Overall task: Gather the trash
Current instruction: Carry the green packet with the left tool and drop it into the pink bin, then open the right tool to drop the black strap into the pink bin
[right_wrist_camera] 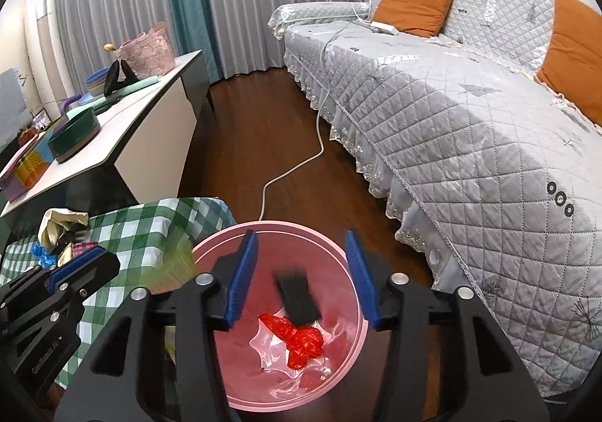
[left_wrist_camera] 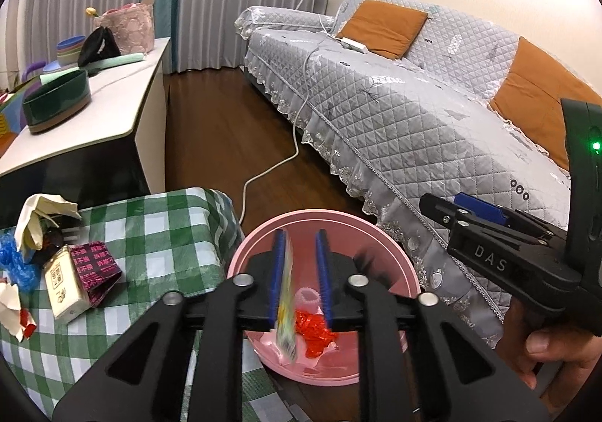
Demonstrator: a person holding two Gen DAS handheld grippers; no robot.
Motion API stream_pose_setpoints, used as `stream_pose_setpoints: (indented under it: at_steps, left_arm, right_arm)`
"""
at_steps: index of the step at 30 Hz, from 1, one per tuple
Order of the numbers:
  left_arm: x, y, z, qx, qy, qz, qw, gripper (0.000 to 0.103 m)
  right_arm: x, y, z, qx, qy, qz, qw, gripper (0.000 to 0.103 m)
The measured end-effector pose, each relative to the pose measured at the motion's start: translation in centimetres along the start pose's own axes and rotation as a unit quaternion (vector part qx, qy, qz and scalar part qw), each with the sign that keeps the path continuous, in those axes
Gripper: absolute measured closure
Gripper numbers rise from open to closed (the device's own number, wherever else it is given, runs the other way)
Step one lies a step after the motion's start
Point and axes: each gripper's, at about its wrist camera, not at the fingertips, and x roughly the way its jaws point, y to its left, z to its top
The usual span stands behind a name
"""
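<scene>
Both hand-held grippers hang over the pink bin [right_wrist_camera: 278,313] on the floor beside the checked tabletop [left_wrist_camera: 158,233]. The left hand-held gripper [left_wrist_camera: 301,271] has its jaws slightly apart, with a blurred yellowish wrapper [left_wrist_camera: 285,309] against the left pad; whether it is gripped cannot be told. The right hand-held gripper [right_wrist_camera: 303,279] stands wide apart, a blurred black piece [right_wrist_camera: 298,299] loose between its jaws above red plastic [right_wrist_camera: 301,341]. More trash [left_wrist_camera: 56,264] lies on the tabletop, partly cut off.

The yellowish wrapper [left_wrist_camera: 285,303] between the blue pads is blurred, so its print cannot be read. The dark flat piece [right_wrist_camera: 298,297] above the pink bin [right_wrist_camera: 210,249] is blurred too. The lower rim of this bin is hidden behind black gripper arms.
</scene>
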Motion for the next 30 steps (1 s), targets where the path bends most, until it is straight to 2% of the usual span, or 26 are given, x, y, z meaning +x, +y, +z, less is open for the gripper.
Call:
stream_pose_setpoints:
  at_steps: [16,30]
  left_arm:
    - [-5.2,2.6,-0.3,-0.007,-0.021,0.029,0.9993,0.085]
    - [-11.1,7.5,-0.9,-0.026,-0.047,0.066,0.9963,0.085]
  right_arm:
    - [-1.8,1.7,0.3,-0.008,-0.016,0.004,1.000,0.052]
    - [-5.9,5.8,0.6,-0.037,-0.063,0.023,0.997,0.052]
